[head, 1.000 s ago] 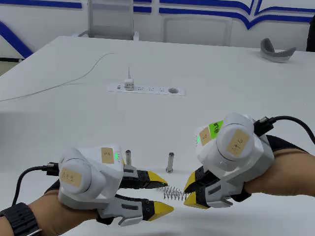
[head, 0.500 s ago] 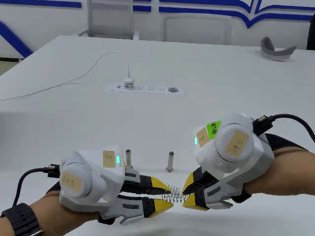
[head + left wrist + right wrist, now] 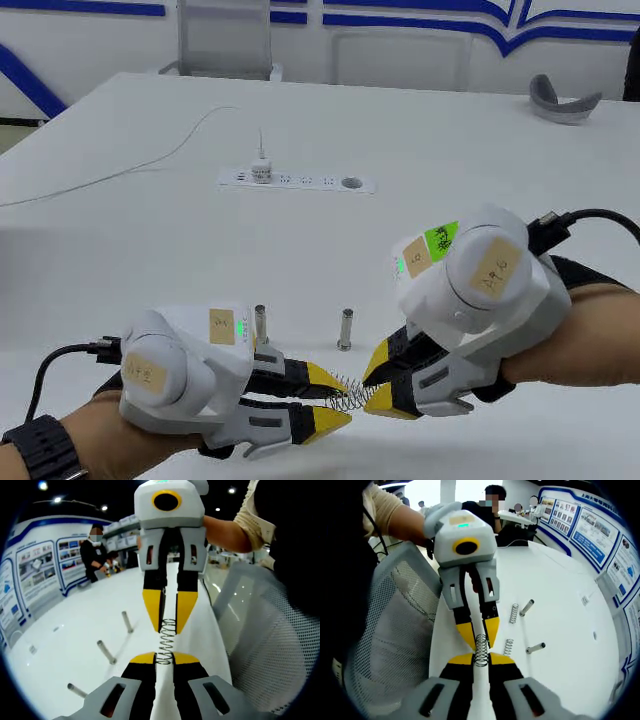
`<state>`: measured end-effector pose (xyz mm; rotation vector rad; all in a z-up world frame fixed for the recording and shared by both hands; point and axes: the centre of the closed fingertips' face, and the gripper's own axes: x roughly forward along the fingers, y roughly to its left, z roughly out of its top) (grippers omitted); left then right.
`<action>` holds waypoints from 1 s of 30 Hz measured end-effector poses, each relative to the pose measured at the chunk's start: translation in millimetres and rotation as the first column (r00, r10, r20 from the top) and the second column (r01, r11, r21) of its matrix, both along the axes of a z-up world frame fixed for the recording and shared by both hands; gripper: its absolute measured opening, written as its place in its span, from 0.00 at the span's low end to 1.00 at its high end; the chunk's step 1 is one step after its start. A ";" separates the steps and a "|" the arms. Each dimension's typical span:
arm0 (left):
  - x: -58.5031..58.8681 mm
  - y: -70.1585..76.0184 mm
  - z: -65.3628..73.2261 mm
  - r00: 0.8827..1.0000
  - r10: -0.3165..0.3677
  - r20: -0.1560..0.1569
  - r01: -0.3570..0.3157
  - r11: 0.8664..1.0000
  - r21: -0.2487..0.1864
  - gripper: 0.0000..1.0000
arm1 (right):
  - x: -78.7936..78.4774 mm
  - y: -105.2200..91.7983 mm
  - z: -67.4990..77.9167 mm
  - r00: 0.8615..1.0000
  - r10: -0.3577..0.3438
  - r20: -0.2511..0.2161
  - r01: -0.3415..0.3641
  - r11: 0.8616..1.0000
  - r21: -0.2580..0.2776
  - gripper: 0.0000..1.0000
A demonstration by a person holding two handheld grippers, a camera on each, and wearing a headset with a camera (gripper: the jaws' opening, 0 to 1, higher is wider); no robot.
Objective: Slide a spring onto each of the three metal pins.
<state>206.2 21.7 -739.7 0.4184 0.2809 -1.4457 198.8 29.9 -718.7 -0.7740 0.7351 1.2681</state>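
Observation:
A small metal spring (image 3: pixel 350 392) hangs just above the white table, stretched between my two grippers. My left gripper (image 3: pixel 326 394) is shut on its left end, and my right gripper (image 3: pixel 376 384) is shut on its right end. In the left gripper view the spring (image 3: pixel 166 640) runs from my own left gripper (image 3: pixel 165 658) up to the right gripper (image 3: pixel 168 612). Three bare metal pins (image 3: pixel 106 651) stand on the table beside it; two pins (image 3: pixel 346 328) show just behind the grippers. Two loose springs (image 3: pixel 514 613) lie near the pins (image 3: pixel 535 648).
A white power strip (image 3: pixel 298 181) with a plugged adapter and cable lies mid-table. A grey curved object (image 3: pixel 563 101) rests at the far right. A mesh chair (image 3: pixel 400 615) stands by the table's near edge. People stand in the background.
The left gripper's jaws, open a second ago, have shut on the spring's left end. The right gripper has lifted slightly and still holds the other end.

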 end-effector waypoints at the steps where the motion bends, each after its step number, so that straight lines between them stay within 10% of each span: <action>1: -0.2 0.0 0.1 1.000 -0.001 0.000 0.001 1.000 0.000 0.12 | -0.4 1.5 1.7 1.000 0.002 0.002 -0.002 1.000 0.004 0.12; 30: -2.7 -1.9 3.7 1.000 -0.006 -0.002 0.006 1.000 -0.022 0.11 | -1.8 18.4 11.1 0.999 0.027 0.021 -0.027 0.999 0.019 0.16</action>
